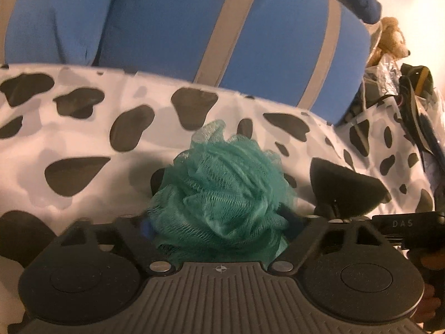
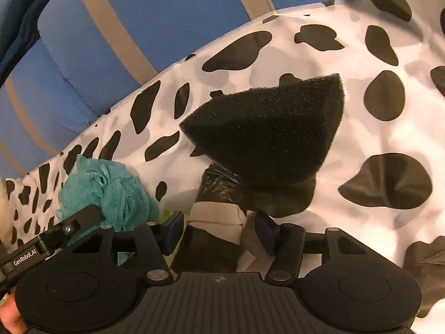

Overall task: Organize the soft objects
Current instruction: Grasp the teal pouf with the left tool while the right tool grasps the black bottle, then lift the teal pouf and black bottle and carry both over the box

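On a cow-print sheet (image 1: 83, 128) before blue cushions (image 1: 167, 22), the left gripper (image 1: 219, 222) closes around a teal mesh bath pouf (image 1: 222, 186), a ruffled ball bulging between its jaws. Just beside it, the right gripper (image 2: 219, 231) points at a black foam wedge (image 2: 267, 130) lying directly ahead, tip angled away, jaws apart astride its wrapped base.

Both wrist views look steeply down, close over the cow-print cover (image 1: 83, 128), toward the blue cushion (image 1: 167, 22) at its far edge; they share the green mesh pouf (image 1: 222, 194) and, probably, the black sponge (image 2: 264, 133)
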